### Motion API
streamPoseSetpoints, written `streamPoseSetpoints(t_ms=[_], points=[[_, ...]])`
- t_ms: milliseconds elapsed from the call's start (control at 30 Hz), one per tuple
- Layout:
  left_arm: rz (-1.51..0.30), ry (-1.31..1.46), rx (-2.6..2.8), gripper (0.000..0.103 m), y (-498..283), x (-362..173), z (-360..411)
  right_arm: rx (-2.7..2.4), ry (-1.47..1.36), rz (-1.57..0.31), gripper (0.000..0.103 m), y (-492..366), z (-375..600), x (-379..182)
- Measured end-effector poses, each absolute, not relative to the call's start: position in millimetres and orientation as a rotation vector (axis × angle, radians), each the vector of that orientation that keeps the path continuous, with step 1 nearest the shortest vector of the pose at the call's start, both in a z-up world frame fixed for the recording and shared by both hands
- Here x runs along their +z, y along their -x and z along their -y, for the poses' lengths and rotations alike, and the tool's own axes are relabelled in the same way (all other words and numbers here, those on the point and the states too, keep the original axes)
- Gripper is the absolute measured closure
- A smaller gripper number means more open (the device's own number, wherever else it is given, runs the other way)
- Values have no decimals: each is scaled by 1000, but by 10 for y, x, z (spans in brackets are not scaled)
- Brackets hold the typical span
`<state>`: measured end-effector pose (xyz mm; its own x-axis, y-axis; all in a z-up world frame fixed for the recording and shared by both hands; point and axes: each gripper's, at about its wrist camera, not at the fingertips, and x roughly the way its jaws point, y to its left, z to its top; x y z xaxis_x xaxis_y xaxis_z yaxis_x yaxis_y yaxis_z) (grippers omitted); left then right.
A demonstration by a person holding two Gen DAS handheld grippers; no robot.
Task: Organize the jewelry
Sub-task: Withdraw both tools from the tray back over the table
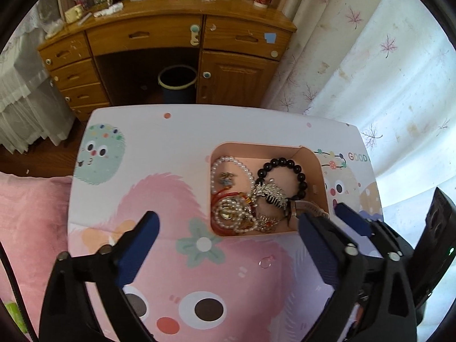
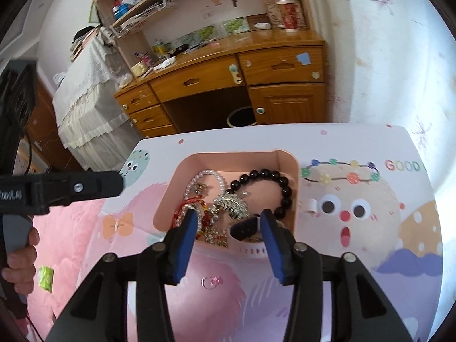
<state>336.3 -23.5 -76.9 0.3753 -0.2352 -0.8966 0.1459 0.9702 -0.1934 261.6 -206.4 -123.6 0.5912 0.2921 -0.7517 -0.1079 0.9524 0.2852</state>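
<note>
Both blue-padded jaws of my right hand-held gripper stand apart over the near edge of the pink rounded plastic tray on the cartoon-printed worktop, where the tangled jewelry sits; my left hand-held gripper, also apart, hovers just left.

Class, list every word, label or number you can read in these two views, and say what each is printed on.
"GOOD" – coloured letters on the white cartoon-printed table top, cut off at the edge.
"Robot.AI", partly blurred – black body of the left gripper.
Red paper cup on the wooden desk: printing too blurred to read.
</note>
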Motion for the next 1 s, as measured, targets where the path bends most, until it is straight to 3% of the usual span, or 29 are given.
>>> streamPoseSetpoints(t_ms=[100,767,1000], points=[[-1164,76,-219,4,-3265,-785,175,212,-235,-924,50,-2523,2109,-1234],[-1309,25,-80,4,-2544,-1569,-258,179,-276,-1091,50,-2136,1822,-1842],[-1324,12,-128,4,-2386,-1670,-225,166,-189,-1098,66,-2210,1649,-1948]])
